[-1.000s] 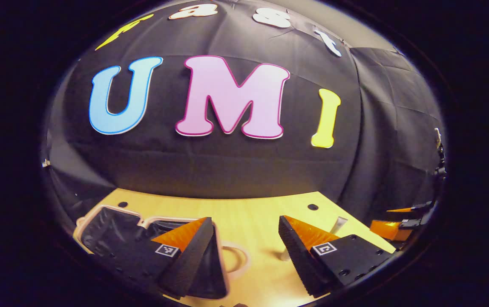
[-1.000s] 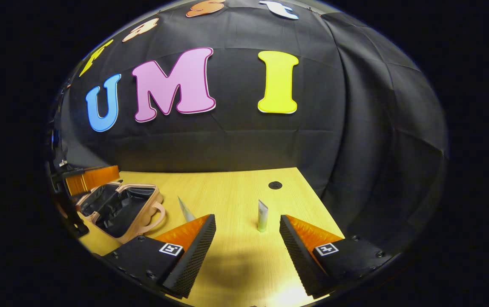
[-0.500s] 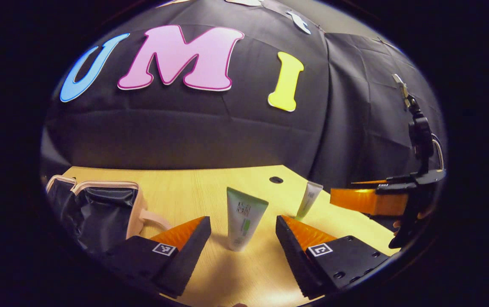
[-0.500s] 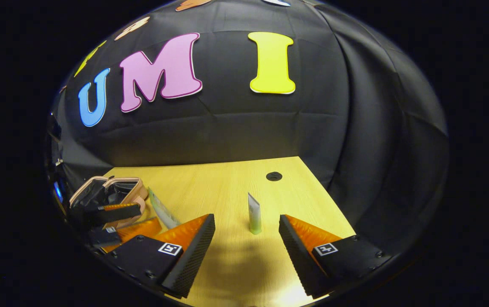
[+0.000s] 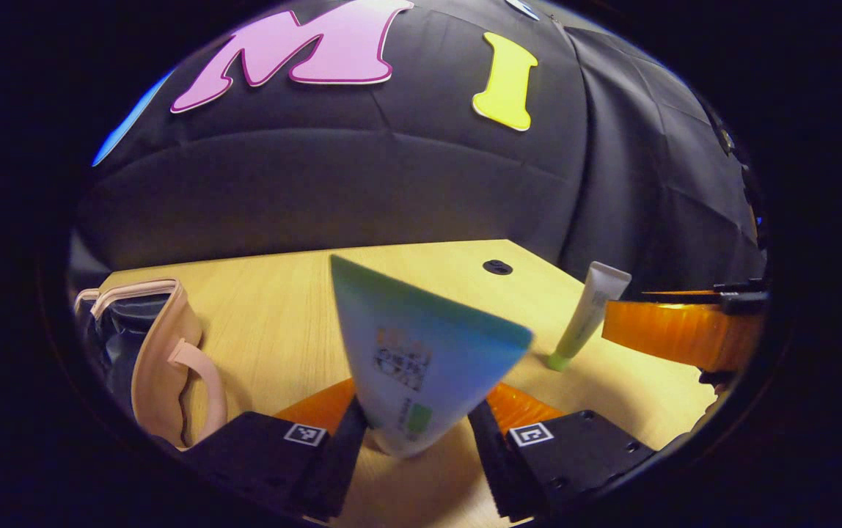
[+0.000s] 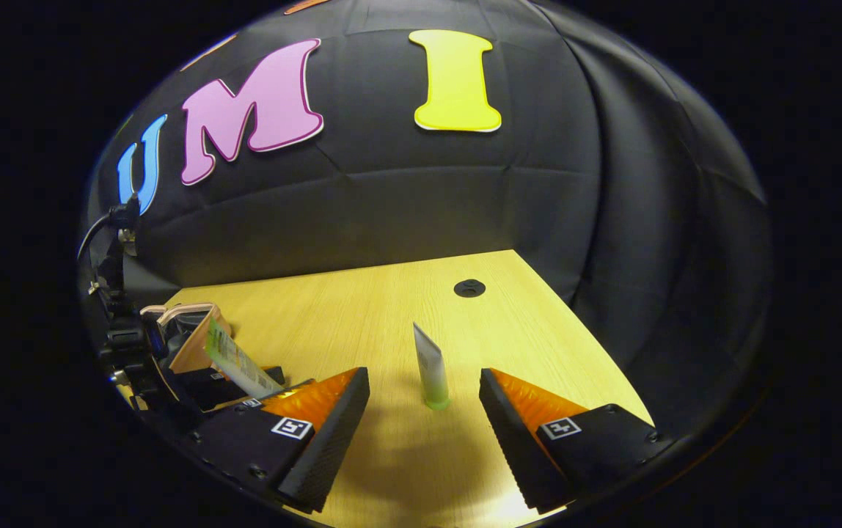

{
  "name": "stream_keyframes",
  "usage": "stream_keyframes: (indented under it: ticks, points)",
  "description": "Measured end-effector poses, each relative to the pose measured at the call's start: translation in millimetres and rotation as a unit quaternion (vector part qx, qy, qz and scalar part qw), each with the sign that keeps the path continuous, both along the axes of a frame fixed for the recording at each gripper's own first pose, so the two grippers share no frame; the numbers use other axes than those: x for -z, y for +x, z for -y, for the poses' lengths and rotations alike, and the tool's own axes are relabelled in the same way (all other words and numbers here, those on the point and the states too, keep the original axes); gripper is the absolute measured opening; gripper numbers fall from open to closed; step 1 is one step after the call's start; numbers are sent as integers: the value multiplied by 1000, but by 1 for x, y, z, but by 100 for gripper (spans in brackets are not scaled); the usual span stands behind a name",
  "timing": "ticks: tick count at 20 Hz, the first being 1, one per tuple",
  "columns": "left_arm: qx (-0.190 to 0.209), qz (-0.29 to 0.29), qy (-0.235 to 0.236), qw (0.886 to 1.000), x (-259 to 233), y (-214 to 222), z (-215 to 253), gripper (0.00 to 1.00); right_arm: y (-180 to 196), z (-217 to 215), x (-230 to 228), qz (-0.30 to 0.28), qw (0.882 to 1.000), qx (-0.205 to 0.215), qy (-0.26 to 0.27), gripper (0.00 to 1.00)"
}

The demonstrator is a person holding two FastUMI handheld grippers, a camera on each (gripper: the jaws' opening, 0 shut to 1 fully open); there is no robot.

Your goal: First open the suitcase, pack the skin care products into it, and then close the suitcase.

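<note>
the suitcase (image 5: 160, 352) lies open at the left edge of the counter (image 5: 282, 308), its dark lining showing and its handle facing the middle. next to the right, in the left gripper view, the left gripper (image 5: 412, 440) has its jaws drawn in around the base of a wide tube (image 5: 421, 359) standing cap-down; whether both jaws press on it, i cannot tell. if they only brush it, lifting could tip the tube over or let it slide out on the way to the suitcase. further right, a slim tube (image 6: 430, 370) stands cap-down near the middle of the counter, ahead of the right gripper (image 6: 425, 425), whose jaws are spread wide and empty. coming in off-centre could knock that narrow tube flat.
</note>
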State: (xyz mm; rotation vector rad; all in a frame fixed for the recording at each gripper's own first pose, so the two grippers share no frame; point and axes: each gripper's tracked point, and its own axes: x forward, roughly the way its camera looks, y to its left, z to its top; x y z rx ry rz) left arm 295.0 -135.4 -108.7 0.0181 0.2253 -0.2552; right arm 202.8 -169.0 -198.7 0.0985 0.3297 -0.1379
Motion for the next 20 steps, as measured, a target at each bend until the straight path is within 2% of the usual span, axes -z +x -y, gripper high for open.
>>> stream_keyframes:
  ticks: [1, 5, 6, 8, 9, 11, 12, 14, 15, 16, 17, 18, 20]
  points:
    - [-6, -2, 2, 1000, 0, 2, -1, 55, 5, 2, 6, -4, 1000, 3, 1, 96]
    - [-28, -8, 19, 999, 6, 0, -14, 48, 33, 7, 30, -16, 1000, 21, 12, 96]
    - [-31, -8, 15, 999, 6, -2, -17, 52, 41, 8, 37, -21, 999, 21, 14, 96]
    - [-36, -11, 10, 999, 8, -7, -24, 45, 54, 11, 53, -35, 999, 24, 10, 96]
    - [-39, -12, 9, 999, 8, -10, -27, 48, 61, 15, 61, -44, 999, 27, 2, 96]
    - [-42, -12, 6, 999, 9, -16, -34, 48, 68, 17, 68, -51, 998, 27, -11, 96]
    - [-45, -12, 5, 999, 11, -18, -37, 51, 70, 21, 67, -46, 998, 30, -21, 86]
    - [-51, -10, -1, 999, 12, -21, -41, 48, 74, 25, 62, -37, 998, 31, -38, 56]
    - [-53, -8, -2, 999, 12, -22, -42, 48, 73, 23, 62, -35, 999, 26, -32, 66]
    - [-54, -7, -2, 999, 12, -22, -42, 48, 75, 17, 65, -38, 999, 19, -21, 41]
    - [-55, -7, 0, 998, 12, -22, -42, 48, 72, 12, 64, -39, 999, 13, -22, 45]
    - [-54, -7, 3, 998, 13, -22, -43, 48, 73, 10, 66, -39, 999, 4, -31, 32]
    - [-50, -6, 5, 999, 12, -22, -42, 48, 69, -2, 66, -40, 998, -20, -36, 34]
